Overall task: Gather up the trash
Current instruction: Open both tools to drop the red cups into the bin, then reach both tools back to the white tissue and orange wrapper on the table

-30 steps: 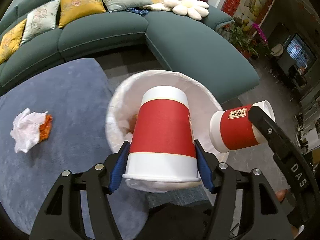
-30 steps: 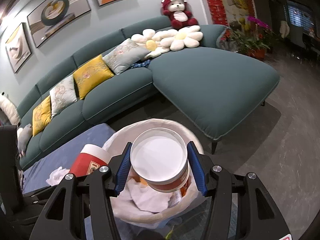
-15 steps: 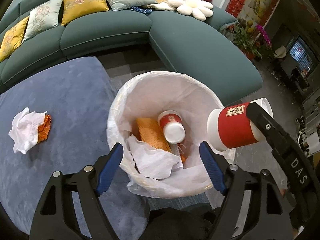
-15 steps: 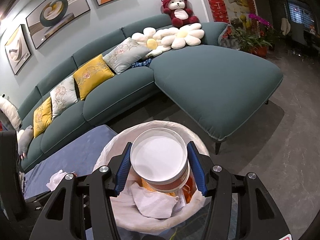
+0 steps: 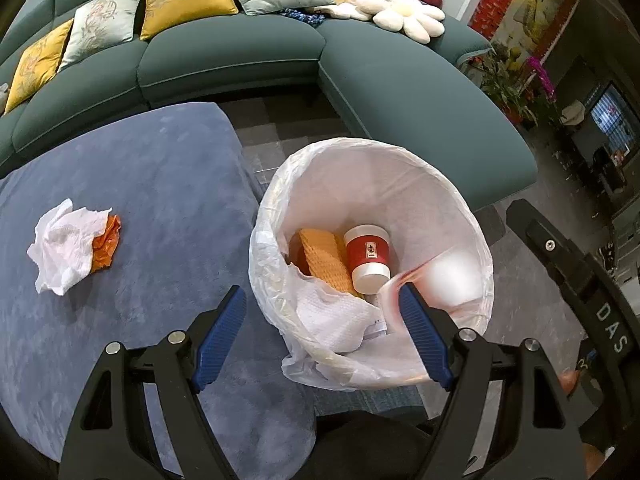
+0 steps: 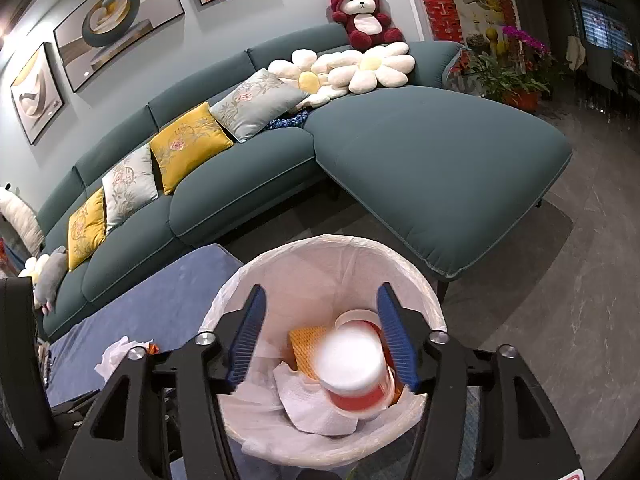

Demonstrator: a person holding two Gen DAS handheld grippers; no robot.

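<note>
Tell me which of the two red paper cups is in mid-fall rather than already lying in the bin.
The blurred cup between the open right gripper's fingers; the sharp-edged cup lies on its side beside the orange wrapper.

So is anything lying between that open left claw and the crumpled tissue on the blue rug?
Nothing visible. The left gripper hangs open beside the lined bin, and only bare blue rug lies between it and the crumpled tissue, which has an orange wrapper tucked against it.

Left gripper (image 5: pixel 320 336) and right gripper (image 6: pixel 322 338) both spread wide.
</note>
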